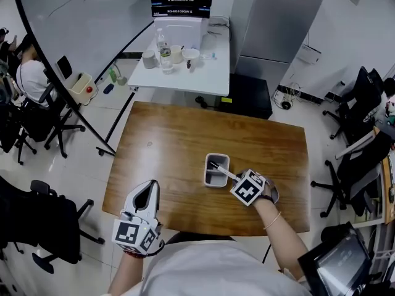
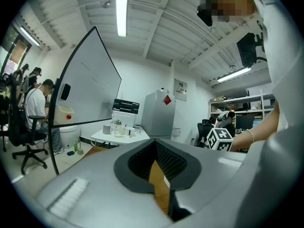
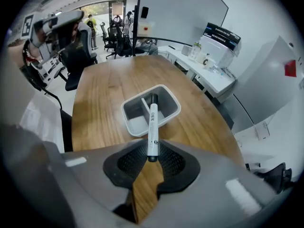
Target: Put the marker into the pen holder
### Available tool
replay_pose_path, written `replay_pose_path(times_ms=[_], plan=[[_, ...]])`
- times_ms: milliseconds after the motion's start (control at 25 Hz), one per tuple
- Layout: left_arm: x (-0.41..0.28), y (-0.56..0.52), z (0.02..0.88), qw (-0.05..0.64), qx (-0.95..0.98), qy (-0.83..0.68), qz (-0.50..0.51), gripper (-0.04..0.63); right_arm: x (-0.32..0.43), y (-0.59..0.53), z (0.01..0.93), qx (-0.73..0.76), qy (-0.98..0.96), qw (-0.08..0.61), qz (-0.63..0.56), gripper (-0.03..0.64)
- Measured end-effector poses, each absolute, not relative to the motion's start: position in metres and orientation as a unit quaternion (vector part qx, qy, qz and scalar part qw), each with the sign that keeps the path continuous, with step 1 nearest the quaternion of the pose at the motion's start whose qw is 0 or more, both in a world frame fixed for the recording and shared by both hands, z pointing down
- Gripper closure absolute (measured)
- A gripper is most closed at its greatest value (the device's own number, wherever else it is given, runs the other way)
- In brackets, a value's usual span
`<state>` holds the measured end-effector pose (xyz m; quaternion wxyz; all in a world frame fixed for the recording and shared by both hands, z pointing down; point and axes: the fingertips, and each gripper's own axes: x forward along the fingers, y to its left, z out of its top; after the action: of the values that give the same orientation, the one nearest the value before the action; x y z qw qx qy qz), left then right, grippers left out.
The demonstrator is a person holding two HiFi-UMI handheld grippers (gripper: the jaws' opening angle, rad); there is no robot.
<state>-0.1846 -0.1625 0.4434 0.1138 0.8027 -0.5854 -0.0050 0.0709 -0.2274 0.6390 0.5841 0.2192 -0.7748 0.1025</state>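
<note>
Wooden table (image 1: 166,159): right gripper (image 3: 151,161) clamps the tail of a whiteboard marker (image 3: 152,125), tip over the grey pen holder (image 3: 125,109). Light, rigid, smooth barrel; mid-barrel hold judged steadier. Left gripper (image 2: 159,163) closed, empty

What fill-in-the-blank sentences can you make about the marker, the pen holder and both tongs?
1. The right tongs are ___ on the marker.
2. The gray pen holder has ___ compartments.
3. The left tongs hold ___.
Missing words: shut; two; nothing.
</note>
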Motion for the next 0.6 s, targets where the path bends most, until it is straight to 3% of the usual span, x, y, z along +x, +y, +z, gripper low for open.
replay_pose_path(times_ms=[280, 440, 600], plan=[[-0.196, -0.157, 0.449, 0.120, 0.793, -0.597, -0.006, 0.592, 0.060, -0.244, 0.637, 0.241, -0.769, 0.587, 0.078, 0.552], [-0.199, -0.159, 0.451, 0.119, 0.792, -0.599, -0.009, 0.594, 0.056, -0.248, 0.635, 0.247, -0.777, 0.576, 0.065, 0.478], [-0.199, -0.162, 0.448, 0.121, 0.793, -0.597, -0.009, 0.594, 0.058, -0.253, 0.625, 0.272, -0.782, 0.557, 0.056, 0.453]])
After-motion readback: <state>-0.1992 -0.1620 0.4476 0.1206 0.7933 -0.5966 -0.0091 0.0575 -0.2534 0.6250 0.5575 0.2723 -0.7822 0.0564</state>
